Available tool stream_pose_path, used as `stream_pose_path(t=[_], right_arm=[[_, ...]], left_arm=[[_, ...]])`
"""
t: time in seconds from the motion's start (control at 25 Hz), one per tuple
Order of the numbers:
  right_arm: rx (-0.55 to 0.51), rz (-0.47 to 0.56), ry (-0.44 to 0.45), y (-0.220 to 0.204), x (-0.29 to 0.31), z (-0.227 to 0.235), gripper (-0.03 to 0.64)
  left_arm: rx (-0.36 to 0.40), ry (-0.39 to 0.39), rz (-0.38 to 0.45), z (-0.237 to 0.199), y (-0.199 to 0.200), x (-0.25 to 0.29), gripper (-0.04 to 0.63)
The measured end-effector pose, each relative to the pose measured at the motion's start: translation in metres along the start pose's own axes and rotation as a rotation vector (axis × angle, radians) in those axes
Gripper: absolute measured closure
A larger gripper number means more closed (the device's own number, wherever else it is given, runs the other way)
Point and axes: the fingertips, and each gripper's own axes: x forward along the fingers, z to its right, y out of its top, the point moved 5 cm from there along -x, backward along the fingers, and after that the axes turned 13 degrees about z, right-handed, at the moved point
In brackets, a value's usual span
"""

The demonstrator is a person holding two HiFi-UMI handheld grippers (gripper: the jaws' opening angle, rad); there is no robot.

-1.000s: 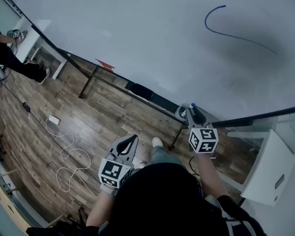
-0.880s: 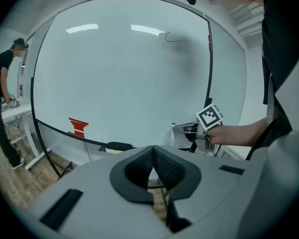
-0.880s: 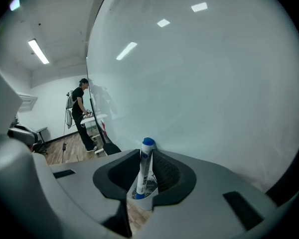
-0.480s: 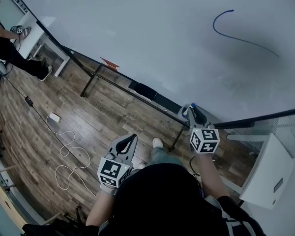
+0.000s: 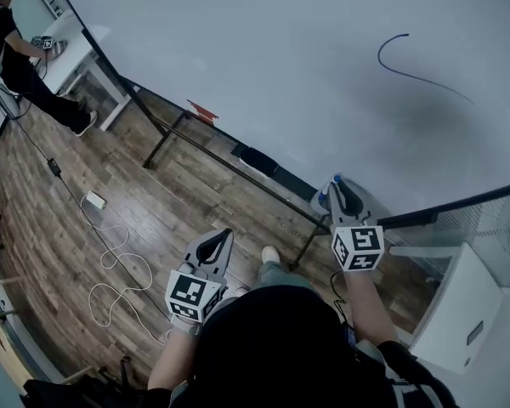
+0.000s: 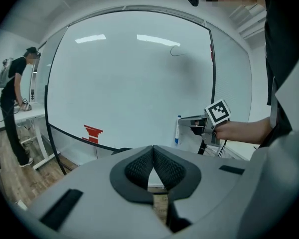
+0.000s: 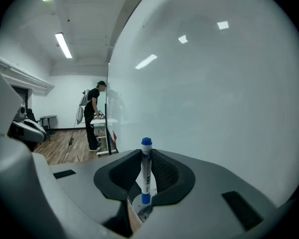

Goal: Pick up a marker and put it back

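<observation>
A white marker [image 7: 146,171] with a blue cap stands upright between the pads of my right gripper [image 7: 147,156], which is shut on it. In the head view the right gripper [image 5: 340,195] is held close to the whiteboard [image 5: 263,49], and the marker's blue cap [image 5: 335,179] shows at its tips. A pale round holder [image 7: 139,209] lies just under the marker's lower end. My left gripper [image 5: 219,245] hangs lower over the floor, shut with nothing in it [image 6: 152,151]. From the left gripper view the marker [image 6: 177,130] is seen held upright by the right gripper [image 6: 189,126].
A curved blue line [image 5: 408,73] is drawn on the board. A red item [image 5: 202,109] and a black eraser [image 5: 259,160] sit on the board's ledge. A person [image 5: 17,49] stands at a white table far left. A white cable [image 5: 110,262] lies on the wooden floor; a white cabinet [image 5: 463,313] stands right.
The head view has swung a little, so the board and floor shift in the picture. Both grippers keep about the same places, with the marker's blue cap at the right gripper's tips.
</observation>
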Motion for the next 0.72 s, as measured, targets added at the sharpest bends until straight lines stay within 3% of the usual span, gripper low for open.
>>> stream_pose_path(t=[0.28, 0.72], right_arm=[[-0.059, 0.077, 0.088, 0.041, 0.011, -0.028, 0.528], [-0.008, 0.154, 0.333, 0.080, 0.028, -0.113, 0.528]], left_arm=[[-0.008, 0.095, 0.067, -0.017, 0.015, -0.024, 0.576], [0.015, 0.263, 0.130, -0.035, 0.032, -0.077, 0.575]])
